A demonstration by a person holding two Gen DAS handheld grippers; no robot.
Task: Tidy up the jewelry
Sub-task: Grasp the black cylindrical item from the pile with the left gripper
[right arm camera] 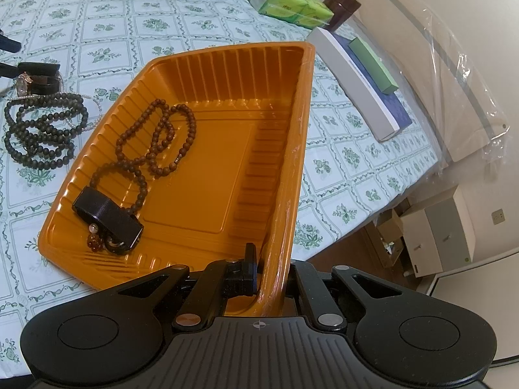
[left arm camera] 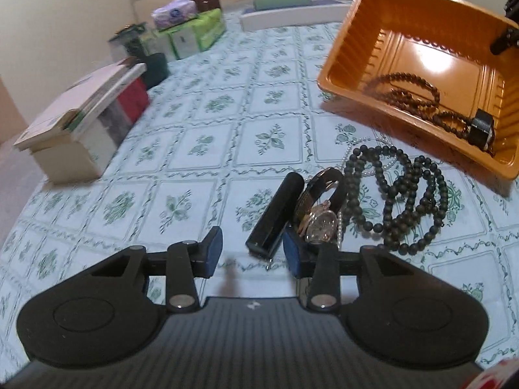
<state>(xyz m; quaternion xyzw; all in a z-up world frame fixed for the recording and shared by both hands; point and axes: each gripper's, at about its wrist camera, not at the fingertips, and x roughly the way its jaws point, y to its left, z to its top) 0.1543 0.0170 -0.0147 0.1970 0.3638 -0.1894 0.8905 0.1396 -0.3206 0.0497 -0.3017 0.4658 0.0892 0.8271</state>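
Item 1, nearest: your left gripper (left arm camera: pixel 253 253), jaws partly open with nothing between the pads, low over the cloth. The black cylinder (left arm camera: pixel 275 215) lies just ahead of its right finger, a little right of the gap's centre line. Its long axis runs away from you, leaning slightly right, near end almost level with the fingertips. The left hand is the nearer one; judged from this, a small shift right would bring the jaws astride it across its narrow width.

Item 2: wristwatch (left arm camera: pixel 319 209), touching the cylinder's right side, strap looped upward, dial just beyond your right finger. Risk, as a judgement: closing here could catch the strap as well.

Item 3: dark bead necklace (left arm camera: pixel 399 194), coiled right of the watch, with a thin white pearl strand (left arm camera: pixel 382 167) beneath it.

Item 4: orange tray (left arm camera: pixel 350 74), beyond and right of the cylinder, tilted. It already holds a brown bead strand (right arm camera: pixel 162 139) and a small black block (right arm camera: pixel 107 215).

Item 5: your right gripper (right arm camera: pixel 269 278), clamped shut on the tray's near rim, one finger inside the wall and one outside.

Item 6, surface: green floral tablecloth (left arm camera: pixel 201 136), bare to the left of the cylinder.

Item 7, far: stacked books (left arm camera: pixel 81 120) far left, tissue packs (left arm camera: pixel 191 29) beyond, pale wall behind.
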